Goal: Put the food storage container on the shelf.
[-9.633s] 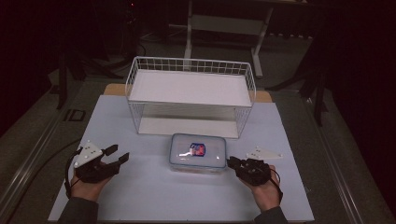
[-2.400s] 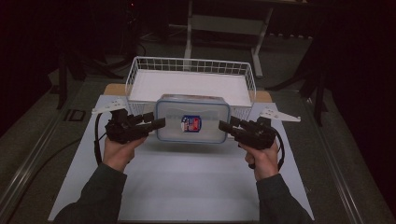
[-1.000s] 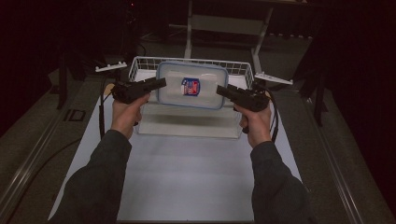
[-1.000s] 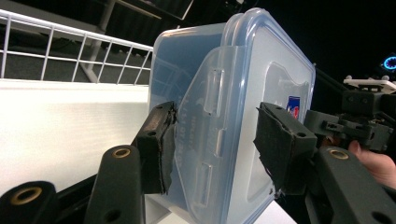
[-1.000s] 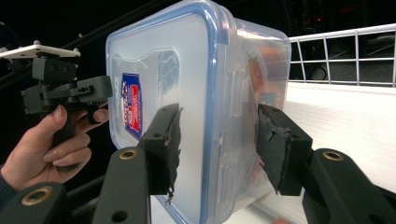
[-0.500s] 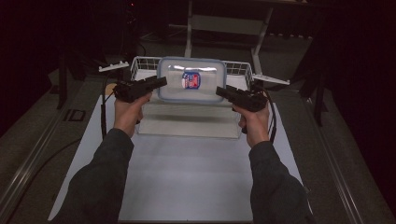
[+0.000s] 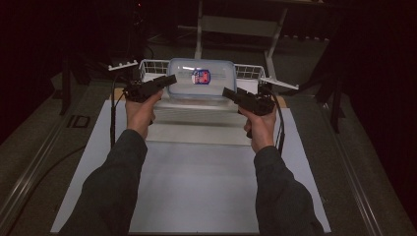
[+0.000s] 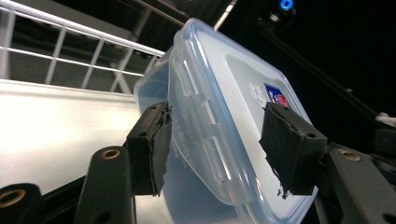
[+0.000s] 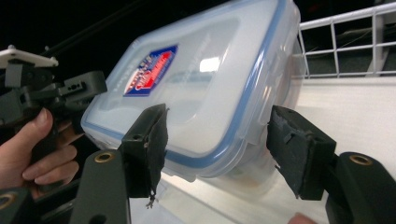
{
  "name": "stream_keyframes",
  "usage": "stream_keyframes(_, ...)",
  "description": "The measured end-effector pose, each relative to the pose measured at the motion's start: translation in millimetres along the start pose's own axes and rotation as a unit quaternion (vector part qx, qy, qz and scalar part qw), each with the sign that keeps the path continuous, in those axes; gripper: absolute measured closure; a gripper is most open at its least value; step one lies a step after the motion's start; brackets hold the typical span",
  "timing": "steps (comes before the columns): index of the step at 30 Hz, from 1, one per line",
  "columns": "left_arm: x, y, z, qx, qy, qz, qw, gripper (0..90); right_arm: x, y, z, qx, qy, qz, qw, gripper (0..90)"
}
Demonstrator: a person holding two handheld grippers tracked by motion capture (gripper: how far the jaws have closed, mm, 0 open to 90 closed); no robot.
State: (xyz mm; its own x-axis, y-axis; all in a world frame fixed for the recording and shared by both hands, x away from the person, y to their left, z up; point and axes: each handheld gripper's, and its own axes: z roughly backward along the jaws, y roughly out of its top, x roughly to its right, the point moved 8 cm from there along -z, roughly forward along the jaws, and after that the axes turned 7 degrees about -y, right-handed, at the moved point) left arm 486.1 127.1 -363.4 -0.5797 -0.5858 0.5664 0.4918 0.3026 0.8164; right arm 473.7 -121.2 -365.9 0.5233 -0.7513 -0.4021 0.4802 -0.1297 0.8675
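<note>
Two claws flank the tilted container (image 7: 201, 78) over the basket (image 7: 248, 72).

Dark room, pale table (image 7: 196, 196), grey metal stand (image 7: 236, 24) behind.

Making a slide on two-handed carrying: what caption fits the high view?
Left gripper and right gripper hold a lidded plastic container tilted above the white wire basket.

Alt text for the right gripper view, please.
A clear plastic box with a blue-rimmed lid and red-and-blue label sits tilted between the right gripper's two black jaws. A white wire basket stands behind; the left gripper holds the box's far end.
</note>
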Motion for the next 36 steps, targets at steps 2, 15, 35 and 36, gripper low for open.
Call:
stream_keyframes(2, -1.3, 0.6, 0.3, 0.000, 0.008, -0.001, 1.0000, 47.6, 0.4, 1.6, -0.3, 0.007, -0.004, -0.005, 1.0000, 36.9)
stream_keyframes(15, 2.4, -1.3, 19.0, -0.027, 0.017, -0.046, 0.9984, 45.5, 1.0, 8.2, 21.2, 0.018, -0.054, 0.077, 0.9954, 39.2)
stream_keyframes(35, 42.2, -31.0, 51.8, -0.069, -0.016, -0.126, 0.9895, 46.2, -17.3, -30.1, 7.6, -0.044, -0.080, 0.222, 0.9707, 82.5)
stream_keyframes(36, 43.1, -33.0, 53.6, -0.071, -0.016, -0.130, 0.9889, 46.1, -17.8, -32.8, 8.3, -0.049, -0.077, 0.227, 0.9696, 79.6)
